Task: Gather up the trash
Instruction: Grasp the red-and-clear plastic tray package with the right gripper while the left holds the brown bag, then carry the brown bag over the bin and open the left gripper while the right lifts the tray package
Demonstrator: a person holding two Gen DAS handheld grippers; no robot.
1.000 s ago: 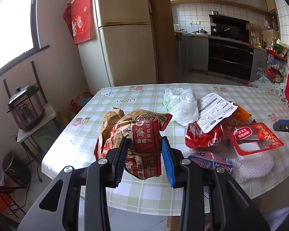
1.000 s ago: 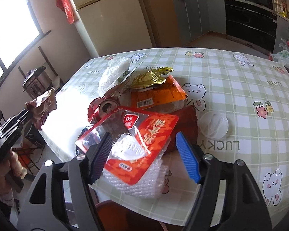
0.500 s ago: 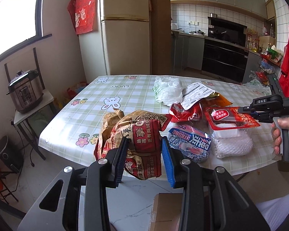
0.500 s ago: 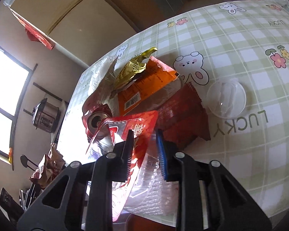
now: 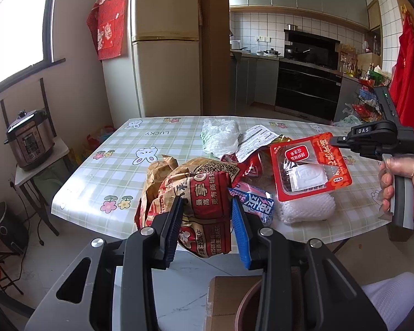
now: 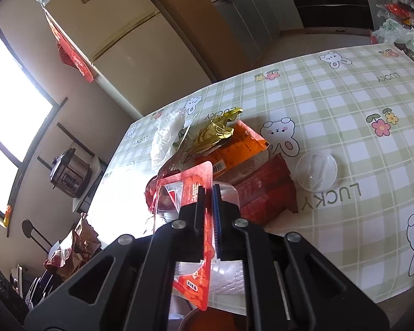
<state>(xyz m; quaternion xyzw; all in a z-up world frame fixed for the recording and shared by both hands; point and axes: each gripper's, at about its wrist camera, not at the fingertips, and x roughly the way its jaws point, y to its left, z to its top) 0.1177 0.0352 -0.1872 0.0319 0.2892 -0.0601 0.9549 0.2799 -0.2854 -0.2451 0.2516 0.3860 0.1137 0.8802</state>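
Observation:
My left gripper [image 5: 206,204] is shut on a crumpled brown and red paper food bag [image 5: 204,184], held in the air off the table's near edge. In the right wrist view the same bag [image 6: 74,245] shows low at the left. My right gripper [image 6: 209,193] has its jaws closing tight on the rim of a red plastic snack tray [image 6: 190,184], pads pressing it. From the left wrist view that tray [image 5: 309,171] hangs tilted above the trash pile, with the right gripper [image 5: 335,139] and a hand at the right.
On the checked table [image 5: 118,149] lie a white plastic bag [image 5: 220,135], a receipt [image 5: 255,138], a pink and blue wrapper [image 5: 255,204], white foam netting [image 5: 306,211], orange [image 6: 240,149] and dark red [image 6: 265,190] wrappers, gold foil [image 6: 212,133], a clear lid [image 6: 316,173]. A cardboard box [image 5: 229,303] sits below.
My right gripper shut on the red tray's rim and tipped it up off the pile. My left gripper drew back from the table with the paper bag still in it.

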